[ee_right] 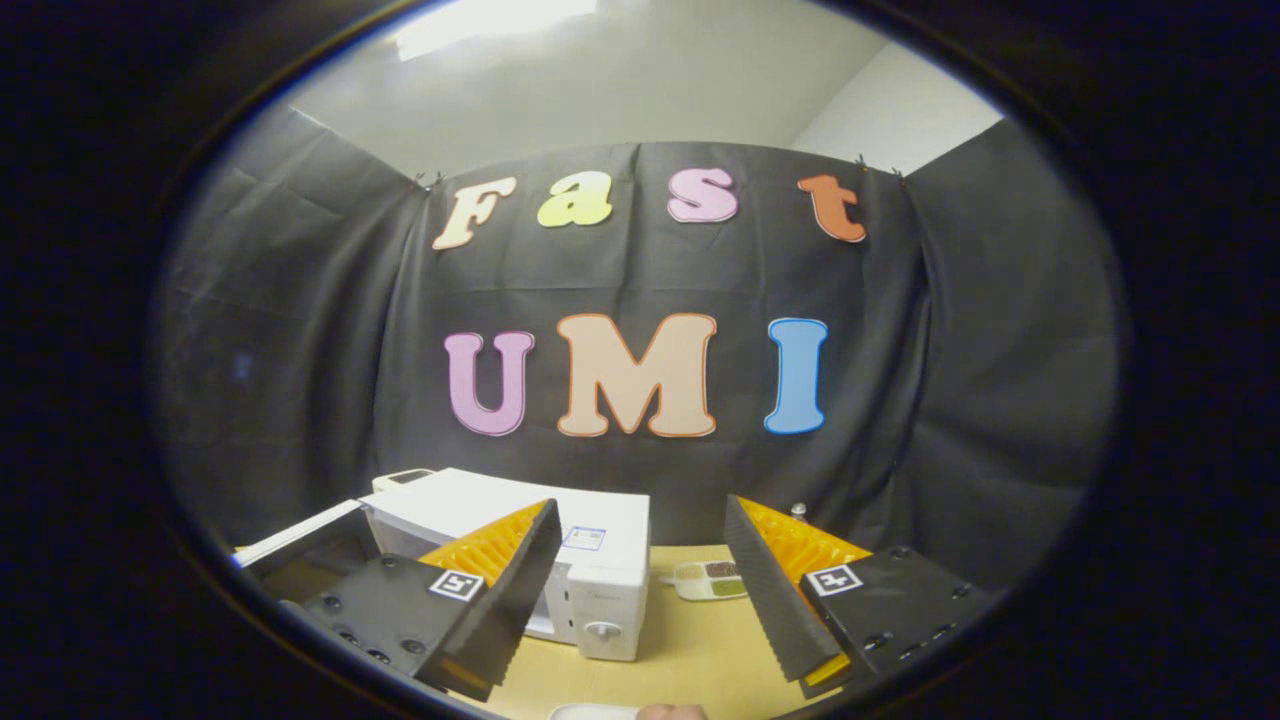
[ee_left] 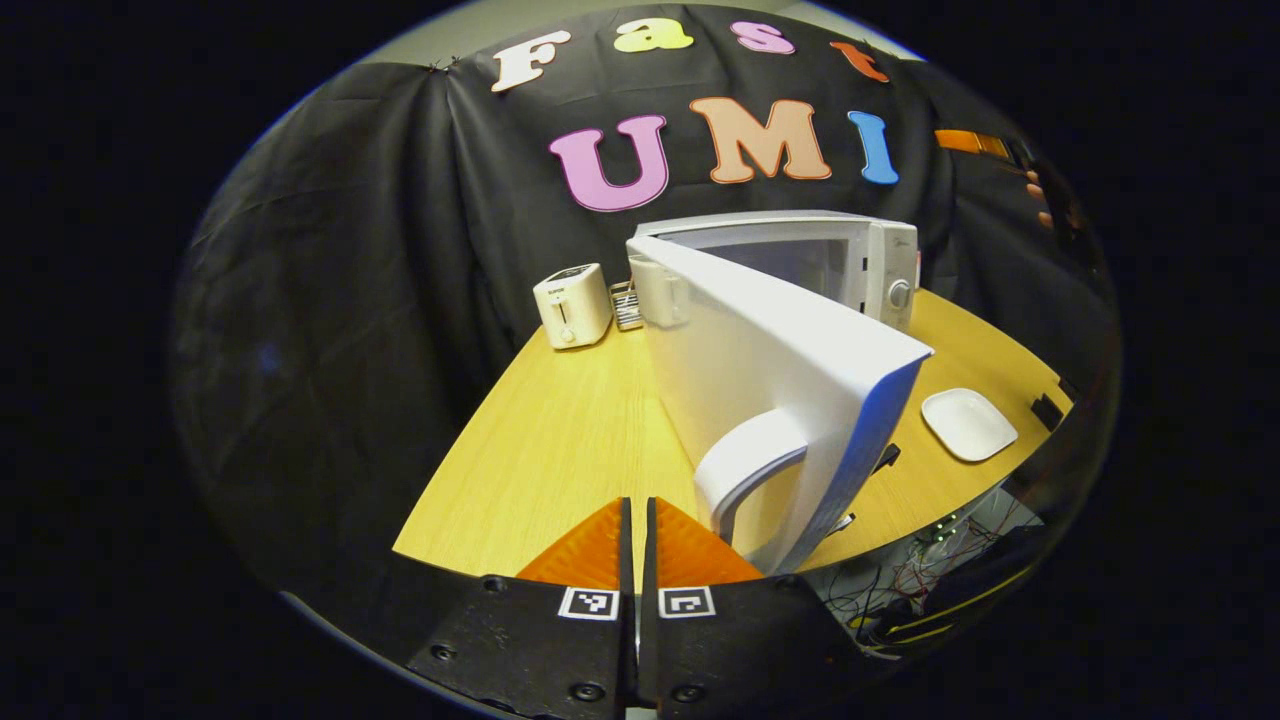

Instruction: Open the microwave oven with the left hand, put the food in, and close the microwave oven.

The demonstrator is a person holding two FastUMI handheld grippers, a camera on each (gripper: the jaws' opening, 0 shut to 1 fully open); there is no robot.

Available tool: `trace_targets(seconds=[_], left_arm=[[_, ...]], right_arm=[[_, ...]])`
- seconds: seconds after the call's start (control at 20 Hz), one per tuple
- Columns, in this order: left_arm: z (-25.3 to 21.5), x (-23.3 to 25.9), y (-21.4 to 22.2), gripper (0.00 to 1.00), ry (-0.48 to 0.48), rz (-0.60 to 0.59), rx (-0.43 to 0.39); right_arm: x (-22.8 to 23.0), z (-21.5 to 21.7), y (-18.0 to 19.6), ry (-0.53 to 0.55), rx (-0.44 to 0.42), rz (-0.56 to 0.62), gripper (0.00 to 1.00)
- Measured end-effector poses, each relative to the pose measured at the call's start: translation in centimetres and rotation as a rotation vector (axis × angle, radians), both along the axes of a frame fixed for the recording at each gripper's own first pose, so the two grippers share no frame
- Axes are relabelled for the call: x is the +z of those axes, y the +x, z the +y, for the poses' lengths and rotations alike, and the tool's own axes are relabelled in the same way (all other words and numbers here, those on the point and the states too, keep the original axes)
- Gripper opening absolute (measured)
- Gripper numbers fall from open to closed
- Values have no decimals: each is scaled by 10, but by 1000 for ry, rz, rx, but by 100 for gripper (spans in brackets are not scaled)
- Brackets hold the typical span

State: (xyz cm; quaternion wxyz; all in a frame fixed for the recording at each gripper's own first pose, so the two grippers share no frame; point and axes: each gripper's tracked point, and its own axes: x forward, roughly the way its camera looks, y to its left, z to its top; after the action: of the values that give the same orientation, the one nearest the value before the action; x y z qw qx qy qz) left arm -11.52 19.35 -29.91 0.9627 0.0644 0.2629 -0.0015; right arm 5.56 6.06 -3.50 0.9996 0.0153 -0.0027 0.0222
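Microwave door stood open.
Left claw was clenched empty near the door handle; right claw was released above the surface.

Left gripper: fingers closed together, gripping nothing. Right gripper: fingers spread wide apart, raised, empty.

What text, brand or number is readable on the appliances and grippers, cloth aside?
Sticker on top of the microwave: too small to read.
Small mark on the front of the toaster: blurred, unreadable.
Square coded markers on the left gripper and on the right gripper: patterns, no words or numbers.
No text here can be quoted.
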Motion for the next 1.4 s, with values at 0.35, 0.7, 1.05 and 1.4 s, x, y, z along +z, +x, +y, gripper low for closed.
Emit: trace_targets(seconds=[0.35, 0.7, 1.05, 1.4], left_arm=[[-43, 6, 26, 0, 21, -21, -94], [-85, 13, 57, 0, 22, -46, -158], [-126, 14, 83, 1, 17, -55, -171], [-161, 18, 122, 0, 9, -60, -135]], right_arm=[[-8, -11, -7, -7, -5, 19, 96], [-5, -28, -6, -12, 1, 13, 100], [-1, -46, 3, -8, 38, -6, 96], [11, -72, 18, -10, 64, -40, 96]])
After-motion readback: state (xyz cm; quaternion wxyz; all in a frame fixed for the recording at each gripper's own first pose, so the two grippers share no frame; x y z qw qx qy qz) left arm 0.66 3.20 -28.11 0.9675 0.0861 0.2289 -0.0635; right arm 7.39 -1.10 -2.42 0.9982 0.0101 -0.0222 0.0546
